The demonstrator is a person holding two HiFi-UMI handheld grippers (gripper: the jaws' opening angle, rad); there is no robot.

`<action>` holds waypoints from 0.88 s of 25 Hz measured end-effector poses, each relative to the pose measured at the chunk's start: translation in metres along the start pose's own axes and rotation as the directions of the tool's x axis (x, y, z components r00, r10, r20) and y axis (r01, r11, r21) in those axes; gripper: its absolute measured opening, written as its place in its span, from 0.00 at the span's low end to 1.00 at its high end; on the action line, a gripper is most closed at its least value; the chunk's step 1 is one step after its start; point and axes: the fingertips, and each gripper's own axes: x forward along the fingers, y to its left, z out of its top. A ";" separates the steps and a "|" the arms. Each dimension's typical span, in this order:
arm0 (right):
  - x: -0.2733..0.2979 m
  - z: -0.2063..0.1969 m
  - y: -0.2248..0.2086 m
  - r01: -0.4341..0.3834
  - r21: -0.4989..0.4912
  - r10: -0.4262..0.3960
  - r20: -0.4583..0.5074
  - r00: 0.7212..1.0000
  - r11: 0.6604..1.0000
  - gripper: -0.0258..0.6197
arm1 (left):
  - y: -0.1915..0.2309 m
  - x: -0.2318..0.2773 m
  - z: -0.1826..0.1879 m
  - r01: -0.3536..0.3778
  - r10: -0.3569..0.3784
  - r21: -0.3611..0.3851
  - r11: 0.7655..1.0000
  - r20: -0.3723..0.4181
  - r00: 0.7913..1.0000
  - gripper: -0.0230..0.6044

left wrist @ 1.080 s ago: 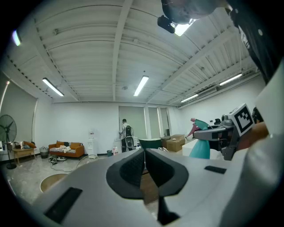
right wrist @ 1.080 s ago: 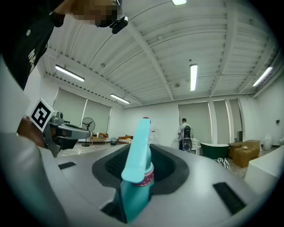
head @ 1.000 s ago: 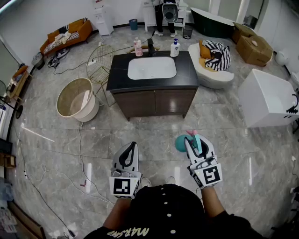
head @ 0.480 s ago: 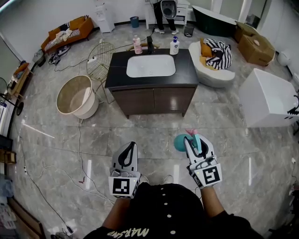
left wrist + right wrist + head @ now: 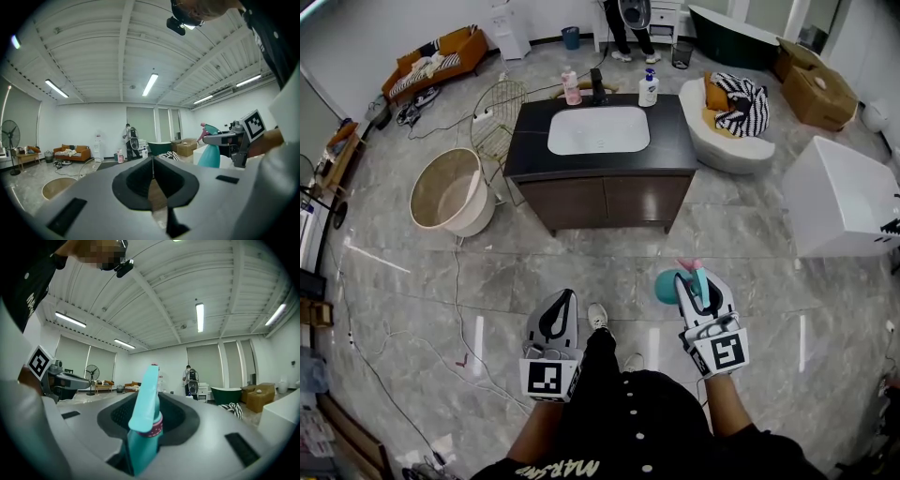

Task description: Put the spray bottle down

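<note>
We've got the teal spray bottle (image 5: 665, 288) clamped in the right gripper (image 5: 690, 284), jaws shut on its neck (pink nozzle tip poking out far side). It's above the marble floor (image 5: 769, 281), well near of the sink vanity (image 5: 600, 197). Left gripper (image 5: 562, 302): jaws together, nothing btwn them.

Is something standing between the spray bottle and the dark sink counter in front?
Nothing visible does. The spray bottle, held in the right gripper, faces bare floor up to the counter. A pink bottle and a white bottle stand only at its back edge.
</note>
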 end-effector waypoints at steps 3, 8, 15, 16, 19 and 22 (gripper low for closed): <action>0.020 -0.006 -0.013 0.018 -0.009 -0.018 -0.006 1.000 1.000 0.22 | 0.008 0.029 0.000 0.022 -0.022 0.004 1.000 0.010 1.000 0.06; 0.070 -0.009 -0.041 0.053 -0.018 -0.053 -0.009 0.999 0.998 0.22 | 0.035 0.090 0.007 0.051 -0.051 0.006 0.999 0.029 0.998 0.06; 0.153 -0.001 -0.077 0.093 -0.037 -0.094 -0.002 0.996 0.995 0.22 | 0.086 0.171 0.029 0.077 -0.078 0.023 0.997 0.063 0.995 0.06; 0.164 0.000 -0.080 0.100 -0.037 -0.100 -0.001 0.995 0.994 0.22 | 0.093 0.182 0.032 0.082 -0.083 0.026 0.996 0.066 0.994 0.06; 0.193 0.000 -0.090 0.120 -0.038 -0.120 -0.003 0.993 0.992 0.22 | 0.111 0.209 0.039 0.098 -0.100 0.030 0.995 0.079 0.992 0.06; 0.218 -0.001 -0.097 0.129 -0.038 -0.129 0.008 0.992 0.991 0.22 | 0.125 0.233 0.038 0.115 -0.117 0.029 0.993 0.080 0.990 0.06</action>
